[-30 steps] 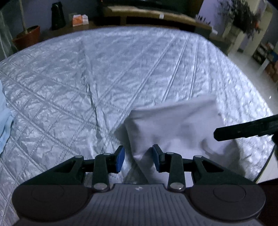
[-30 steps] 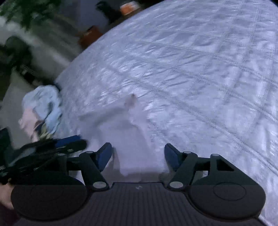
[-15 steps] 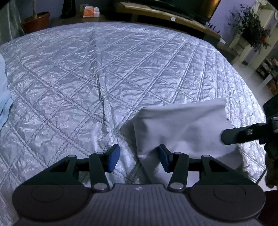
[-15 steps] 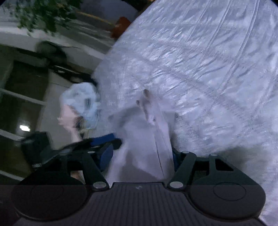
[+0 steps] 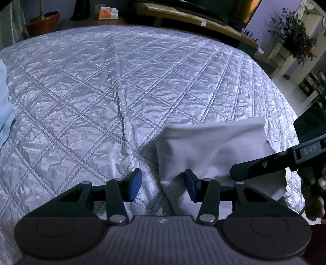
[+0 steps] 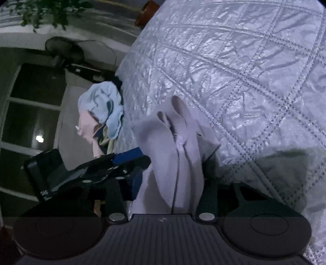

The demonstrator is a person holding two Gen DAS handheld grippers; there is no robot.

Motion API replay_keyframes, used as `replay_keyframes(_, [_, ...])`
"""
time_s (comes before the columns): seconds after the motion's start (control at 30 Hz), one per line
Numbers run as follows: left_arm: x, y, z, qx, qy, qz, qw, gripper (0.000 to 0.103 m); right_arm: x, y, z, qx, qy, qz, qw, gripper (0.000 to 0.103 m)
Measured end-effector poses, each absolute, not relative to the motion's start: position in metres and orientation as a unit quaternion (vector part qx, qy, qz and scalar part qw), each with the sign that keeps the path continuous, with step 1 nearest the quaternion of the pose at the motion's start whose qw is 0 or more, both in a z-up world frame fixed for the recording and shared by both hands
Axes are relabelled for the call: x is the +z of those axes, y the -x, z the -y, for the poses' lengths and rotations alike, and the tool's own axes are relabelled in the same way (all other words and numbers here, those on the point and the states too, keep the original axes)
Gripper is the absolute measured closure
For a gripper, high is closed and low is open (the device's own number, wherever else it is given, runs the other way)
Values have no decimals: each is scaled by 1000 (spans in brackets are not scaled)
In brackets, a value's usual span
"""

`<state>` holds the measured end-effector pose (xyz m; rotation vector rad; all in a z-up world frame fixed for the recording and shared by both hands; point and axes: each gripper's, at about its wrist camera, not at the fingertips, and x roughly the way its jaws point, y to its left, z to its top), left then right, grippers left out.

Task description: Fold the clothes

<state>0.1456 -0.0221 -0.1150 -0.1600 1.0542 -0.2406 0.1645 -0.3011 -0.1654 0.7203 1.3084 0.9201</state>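
A folded white garment (image 5: 214, 150) lies on the silver quilted bed (image 5: 122, 81) near its right edge. My left gripper (image 5: 163, 184) is open, its jaws astride the garment's near left corner without closing on it. My right gripper (image 6: 169, 179) is rolled sideways and open; the garment (image 6: 179, 146) lies bunched between its jaws, hiding the right pad. The right gripper's finger (image 5: 262, 165) shows over the garment's right side in the left wrist view. The left gripper's blue pad (image 6: 128, 154) shows in the right wrist view.
A pile of light blue and pink clothes (image 6: 101, 114) lies at the bed's left side, its edge showing in the left wrist view (image 5: 5, 114). Beyond the bed stand a potted plant (image 5: 43, 25), a wooden bench (image 5: 193, 18) and a leafy plant (image 5: 293, 34).
My left gripper's jaws have opened wider and drawn back slightly at the garment's corner. My right gripper has rolled sideways and moved in, so the garment now fills the space between its jaws.
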Motion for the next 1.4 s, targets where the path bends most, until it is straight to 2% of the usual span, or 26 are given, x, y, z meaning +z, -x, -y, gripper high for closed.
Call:
replay_keyframes(0.07, [-115, -147, 20, -112, 82, -502, 853, 62, -166, -160, 302, 392, -317, -576, 643, 68])
replay_keyframes(0.1, [-115, -147, 19, -111, 86, -503, 853, 63, -167, -156, 301, 390, -315, -580, 642, 77])
replay_keyframes(0.13, [-115, -148, 17, -109, 93, -505, 851, 65, -169, -152, 298, 391, -316, -583, 638, 79])
replay_keyframes(0.23, [-113, -150, 10, -106, 114, -507, 848, 69, -176, -140, 295, 391, -355, -575, 624, 83])
replay_keyframes(0.4, [-101, -150, 0, -90, 119, -477, 866, 66, -174, -133, 310, 384, -443, -532, 611, 85])
replay_keyframes(0.7, [-95, -154, -12, -71, 153, -458, 873, 65, -142, -122, 414, 306, -556, -388, 668, 85])
replay_keyframes(0.87, [-93, -155, -7, -77, 153, -448, 877, 65, -108, -136, 506, 221, -574, -287, 734, 85])
replay_keyframes(1.0, [-95, -155, -7, -72, 155, -445, 879, 65, -96, -162, 551, 155, -574, -237, 768, 85])
replay_keyframes(1.1, [-98, -157, -6, -69, 155, -448, 878, 65, -114, -184, 569, 97, -591, -228, 768, 85])
replay_keyframes(1.17, [-99, -158, -5, -70, 156, -450, 876, 64, -134, -195, 570, 44, -582, -253, 772, 84])
replay_keyframes(1.23, [-99, -159, -3, -70, 151, -453, 876, 61, -158, -200, 570, -12, -578, -286, 764, 78])
replay_keyframes(1.27, [-99, -160, -2, -70, 148, -455, 875, 57, -168, -199, 570, -30, -578, -293, 761, 75])
replay_keyframes(1.37, [-99, -163, 2, -63, 138, -462, 874, 47, -177, -185, 567, -35, -571, -282, 770, 70])
replay_keyframes(1.4, [-99, -165, 4, -61, 135, -464, 873, 46, -174, -179, 567, -39, -566, -281, 774, 63])
